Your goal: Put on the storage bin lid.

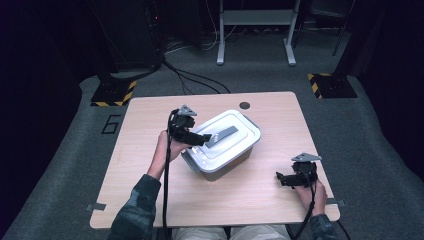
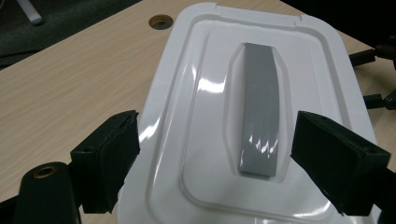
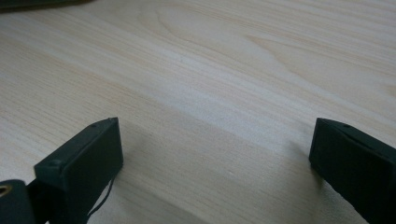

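A grey storage box (image 1: 220, 167) sits mid-tabletop (image 1: 150, 115), closed by a white lid (image 1: 227, 132) with grey handle (image 1: 223, 135); contents hidden. Left tongs (image 1: 206, 139) hover open over the lid; right tongs (image 1: 281, 179) open, near right. Floor marking "6" (image 1: 111, 124).

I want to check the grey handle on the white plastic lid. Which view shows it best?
The left gripper view: the flat grey handle lies close up in its recess in the white plastic lid, between the open left gripper jaws. The high view shows it small and partly behind that gripper. The right gripper view faces bare wooden table.
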